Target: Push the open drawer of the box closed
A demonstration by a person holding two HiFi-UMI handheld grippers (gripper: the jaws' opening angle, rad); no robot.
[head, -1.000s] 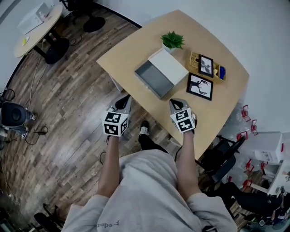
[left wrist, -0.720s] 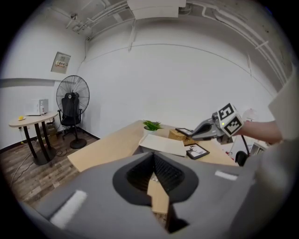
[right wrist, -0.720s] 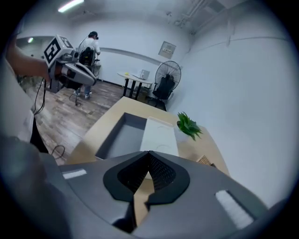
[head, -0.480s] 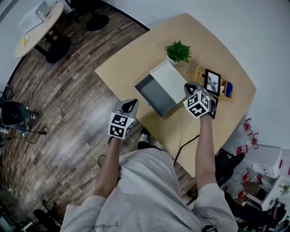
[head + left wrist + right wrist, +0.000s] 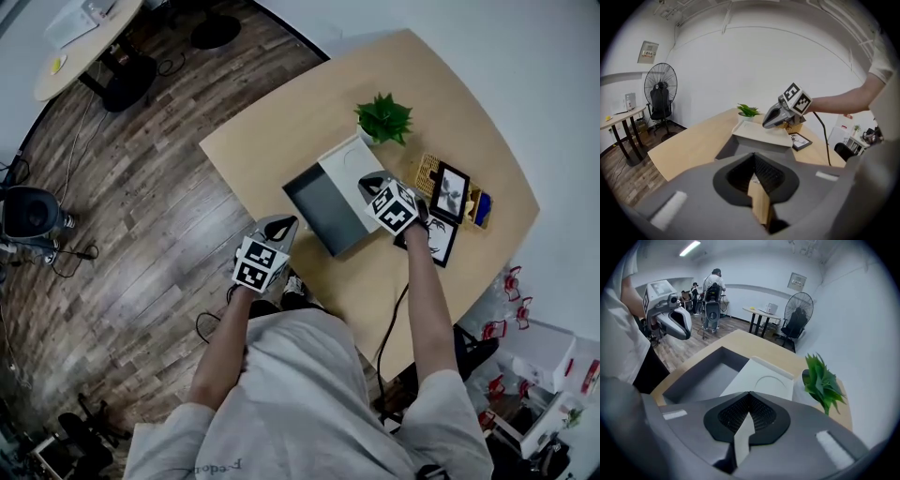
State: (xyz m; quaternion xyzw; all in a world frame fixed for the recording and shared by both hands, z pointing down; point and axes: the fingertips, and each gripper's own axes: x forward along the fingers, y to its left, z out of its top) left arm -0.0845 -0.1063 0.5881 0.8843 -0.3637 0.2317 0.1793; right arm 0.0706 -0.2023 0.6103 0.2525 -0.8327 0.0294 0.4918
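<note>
While both grippers are pinched shut on nothing, the grey drawer [image 5: 323, 206] stands pulled out of the white box [image 5: 354, 161] at the centre of the head view, on the tan table [image 5: 272, 122]. Its slide runs from lower left to upper right, and its front panel faces the lower-left table edge.

The left gripper [image 5: 284, 223] hangs just off that edge. Its closed tips point up and right at the panel, near it but not touching. The right gripper [image 5: 368, 183] hovers over the box's near corner, beside the drawer and not in front of it. To my eye the left is better placed to push.

A potted plant [image 5: 384, 119] sits just behind the box, and two picture frames [image 5: 438, 240] lie to its right. Nothing stands between the left tips and the panel.
</note>
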